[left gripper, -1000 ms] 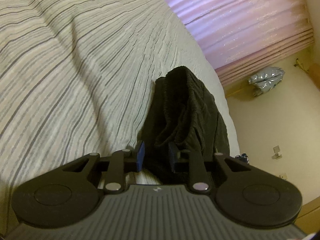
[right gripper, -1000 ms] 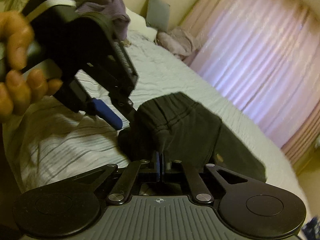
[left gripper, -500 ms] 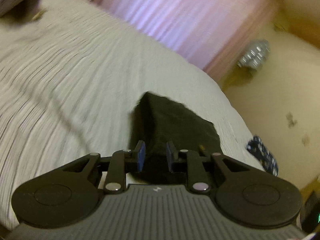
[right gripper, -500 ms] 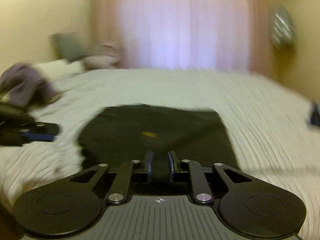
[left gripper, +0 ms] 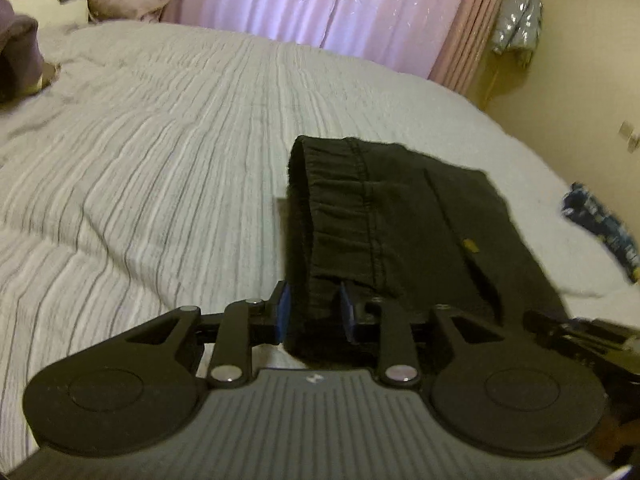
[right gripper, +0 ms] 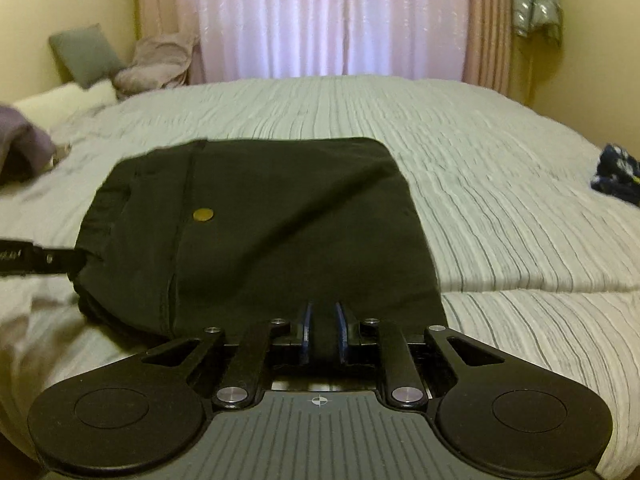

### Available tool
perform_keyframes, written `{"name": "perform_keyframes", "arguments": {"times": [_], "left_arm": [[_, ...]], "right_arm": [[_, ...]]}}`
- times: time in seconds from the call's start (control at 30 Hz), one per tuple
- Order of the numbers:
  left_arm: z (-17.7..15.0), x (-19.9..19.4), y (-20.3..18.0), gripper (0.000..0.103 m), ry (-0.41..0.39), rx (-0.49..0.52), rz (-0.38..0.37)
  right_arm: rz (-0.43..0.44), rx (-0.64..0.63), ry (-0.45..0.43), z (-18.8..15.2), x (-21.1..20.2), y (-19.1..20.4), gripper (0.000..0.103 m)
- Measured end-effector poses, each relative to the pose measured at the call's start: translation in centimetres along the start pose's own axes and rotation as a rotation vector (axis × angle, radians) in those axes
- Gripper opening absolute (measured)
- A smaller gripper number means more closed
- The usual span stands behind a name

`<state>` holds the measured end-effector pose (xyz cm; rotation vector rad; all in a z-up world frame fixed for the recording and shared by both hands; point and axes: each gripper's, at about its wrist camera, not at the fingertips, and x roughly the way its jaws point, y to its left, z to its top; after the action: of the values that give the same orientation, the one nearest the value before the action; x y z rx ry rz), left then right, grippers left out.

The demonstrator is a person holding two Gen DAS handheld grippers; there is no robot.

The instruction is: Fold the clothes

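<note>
The folded black fabric garment [right gripper: 272, 232] lies near the close edge of the grey-striped white bedspread [right gripper: 500, 208] (broad bare cover far and right). The left gripper [left gripper: 312, 312], jaws opening, straddles its elastic waistband corner; the right gripper [right gripper: 321, 334] grasps its near hem.

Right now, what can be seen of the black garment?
The black garment is soft dark cloth with a gathered elastic waistband, a seam and a small round gold tag. It lies folded on the striped bedspread. The left gripper, jaws opening, straddles its waistband end; the right gripper has its near edge between its fingers.
</note>
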<state>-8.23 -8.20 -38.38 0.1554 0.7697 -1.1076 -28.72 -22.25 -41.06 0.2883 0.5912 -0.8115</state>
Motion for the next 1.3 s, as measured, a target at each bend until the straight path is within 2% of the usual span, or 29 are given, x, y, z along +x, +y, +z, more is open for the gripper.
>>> {"name": "perform_keyframes", "arguments": {"times": [0.1, 0.13, 0.2, 0.27, 0.37, 0.47, 0.57, 0.7, 0.73, 0.77, 0.83, 1.07, 1.3], "left_arm": [[0.7, -1.2, -0.1, 0.020, -0.017, -0.029, -0.003], [0.9, -1.8, -0.2, 0.015, -0.035, -0.027, -0.002], [0.6, -3.1, -0.5, 0.014, -0.077, -0.004, 0.002], [0.2, -3.3, -0.7, 0.013, -0.065, 0.027, 0.011], [-0.2, -2.9, -0.6, 0.010, 0.031, 0.008, 0.072], [-0.3, -5.1, -1.0, 0.011, 0.024, -0.003, 0.060], [-0.4, -7.2, -2.0, 0.011, 0.011, 0.034, 0.070], [-0.9, -9.6, -3.0, 0.012, 0.005, 0.064, 0.084], [-1.1, -10.3, -3.3, 0.014, 0.002, 0.071, 0.083], [-1.3, -10.9, -3.5, 0.016, -0.004, 0.079, 0.081], [-1.8, -12.2, -4.2, 0.018, -0.017, 0.102, 0.076], [-2.6, -14.6, -5.1, 0.019, -0.053, 0.135, 0.015], [-2.8, -11.9, -4.7, 0.019, 0.006, 0.125, 0.004]], "right_arm": [[-0.005, 0.013, -0.052, -0.1, -1.5, -0.4, 0.016], [-0.007, 0.034, -0.084, -0.3, -2.5, -0.8, 0.016], [-0.027, 0.058, -0.130, -0.7, -3.9, -1.4, 0.016], [-0.033, 0.046, -0.086, -1.6, -3.4, -1.9, 0.016], [-0.033, 0.046, -0.049, -1.9, -3.8, -2.2, 0.016], [0.005, 0.088, -0.048, -1.6, -6.2, -2.3, 0.017], [0.020, 0.138, -0.001, -1.8, -7.6, -2.4, 0.017], [0.005, 0.201, 0.022, -2.2, -9.3, -2.3, 0.018], [0.001, 0.205, 0.016, -2.2, -10.0, -2.2, 0.024], [-0.004, 0.210, -0.001, -2.2, -10.8, -2.1, 0.045], [-0.015, 0.222, -0.035, -2.3, -12.4, -1.9, 0.068], [-0.011, 0.236, -0.080, -1.9, -15.3, -1.3, 0.068], [-0.037, 0.265, -0.018, -2.4, -13.8, -1.6, 0.068]]}}
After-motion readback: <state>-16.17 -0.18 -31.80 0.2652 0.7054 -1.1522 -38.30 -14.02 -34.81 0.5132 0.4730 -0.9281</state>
